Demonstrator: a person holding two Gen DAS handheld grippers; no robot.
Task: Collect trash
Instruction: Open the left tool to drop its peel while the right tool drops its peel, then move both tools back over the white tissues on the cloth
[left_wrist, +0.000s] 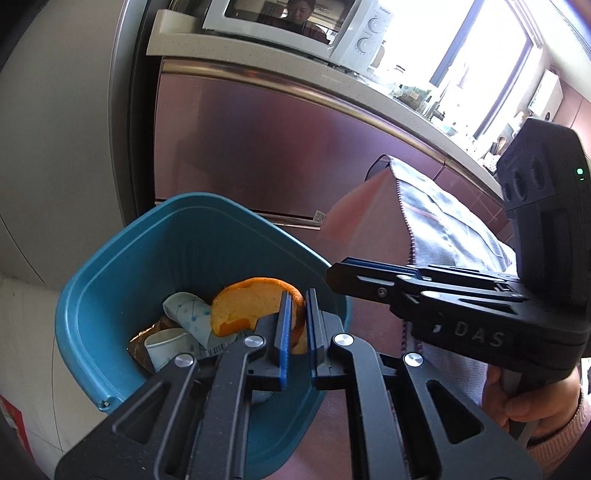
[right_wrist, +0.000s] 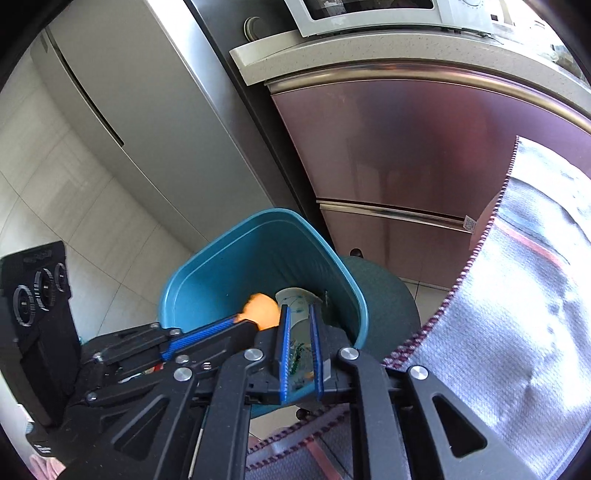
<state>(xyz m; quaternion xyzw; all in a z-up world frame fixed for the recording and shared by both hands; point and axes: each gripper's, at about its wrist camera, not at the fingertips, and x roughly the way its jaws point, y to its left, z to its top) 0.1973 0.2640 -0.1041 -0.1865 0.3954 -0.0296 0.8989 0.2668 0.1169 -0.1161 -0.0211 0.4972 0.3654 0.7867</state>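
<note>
The left claw (left_wrist: 295, 325) pinches an orange peel (left_wrist: 240, 306) by its thin edge, over the blue bin (left_wrist: 110, 280). I judge the peel light, limp and a little slippery, best held at the rim. In the bin lie a paper cup (left_wrist: 166, 345) and wrappers. The right claw (right_wrist: 298, 341), nearly closed, seems empty, poised above the bin. A grey cloth (right_wrist: 517, 314) on the table crowds the right; cabinets stand behind.
</note>
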